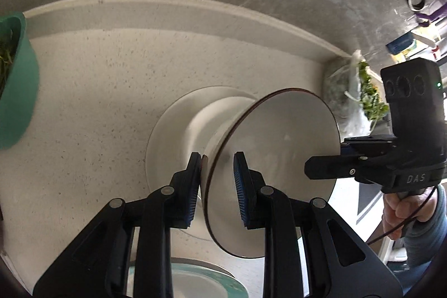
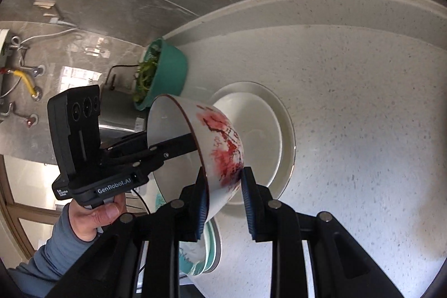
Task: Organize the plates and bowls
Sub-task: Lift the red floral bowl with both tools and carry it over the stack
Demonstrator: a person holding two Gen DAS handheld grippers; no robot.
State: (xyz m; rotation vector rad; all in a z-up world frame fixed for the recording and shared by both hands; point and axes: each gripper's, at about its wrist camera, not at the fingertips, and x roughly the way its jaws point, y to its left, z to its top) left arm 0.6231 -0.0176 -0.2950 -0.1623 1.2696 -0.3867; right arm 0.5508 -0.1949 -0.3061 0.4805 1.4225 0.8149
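A white bowl with a dark rim and a red blossom pattern (image 2: pixel 220 138) is held tilted between both grippers, above a white bowl (image 2: pixel 257 136) that sits on a white plate (image 2: pixel 287 141). My left gripper (image 1: pixel 217 183) has its fingers on either side of the tilted bowl's (image 1: pixel 279 158) rim, one outside and one inside, with a gap at the inner pad. My right gripper (image 2: pixel 223 203) straddles the opposite rim the same way. The plate under the stack also shows in the left wrist view (image 1: pixel 167 130).
A teal colander of greens (image 2: pixel 164 74) stands at the counter's back edge, also at far left in the left wrist view (image 1: pixel 19 91). A teal-patterned plate (image 1: pixel 195 281) lies near me. A bag of greens (image 1: pixel 363 91) sits at the right. A metal pot (image 2: pixel 117 113) stands beside the colander.
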